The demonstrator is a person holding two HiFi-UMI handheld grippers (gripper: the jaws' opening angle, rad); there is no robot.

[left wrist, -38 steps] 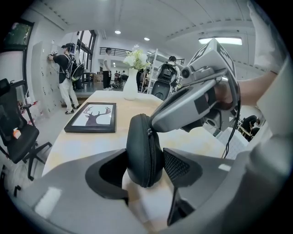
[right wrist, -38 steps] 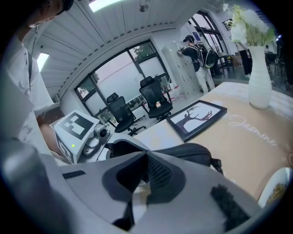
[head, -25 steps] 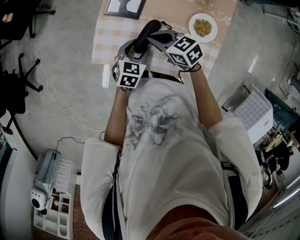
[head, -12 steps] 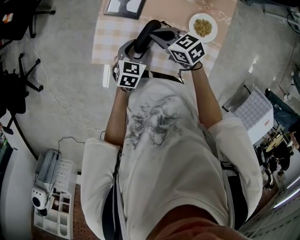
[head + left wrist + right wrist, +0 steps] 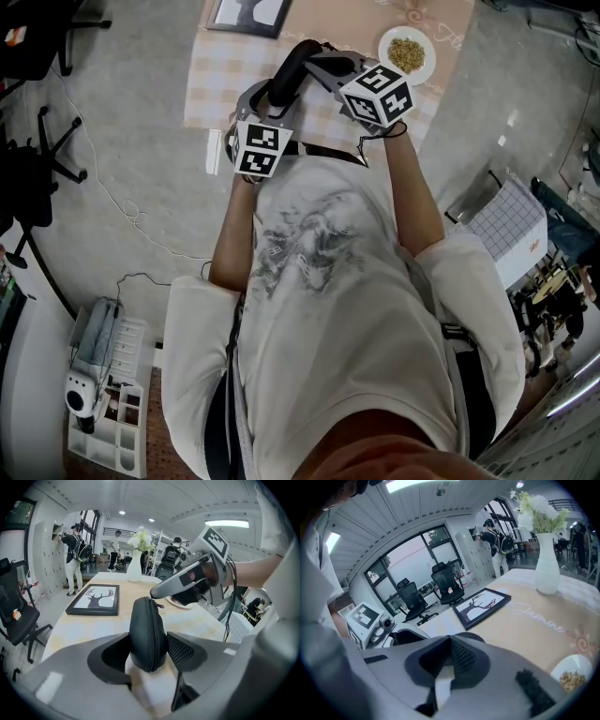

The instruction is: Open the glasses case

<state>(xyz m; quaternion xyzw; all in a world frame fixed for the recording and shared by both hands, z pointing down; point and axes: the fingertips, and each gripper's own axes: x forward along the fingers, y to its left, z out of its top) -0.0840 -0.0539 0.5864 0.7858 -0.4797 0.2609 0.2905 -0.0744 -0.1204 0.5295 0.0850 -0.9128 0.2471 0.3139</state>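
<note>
Nudged toward 12 o'clock, my right gripper [image 5: 157, 591] sat pinched together at the glasses case [image 5: 148, 620] top; left gripper [image 5: 149, 649] clamped it; bare table [image 5: 214, 80] lay at 9 o'clock.

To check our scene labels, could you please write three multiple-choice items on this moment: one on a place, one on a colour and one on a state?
1. Where is the black zippered oval glasses case?
A) between the jaws of the left tongs
B) inside a bag
C) in a drawer

2. What colour is the tall ceramic vase with flowers?
A) blue
B) white
C) black

3. How do the jaws of the right tongs stand?
A) wide apart
B) clamped on a spoon
C) closed together

Answers:
1 A: the left gripper view shows the tongs pressing both sides of the case.
2 B: the vase shows white in the right gripper view.
3 C: the right gripper view shows its jaws meeting with no gap.
</note>
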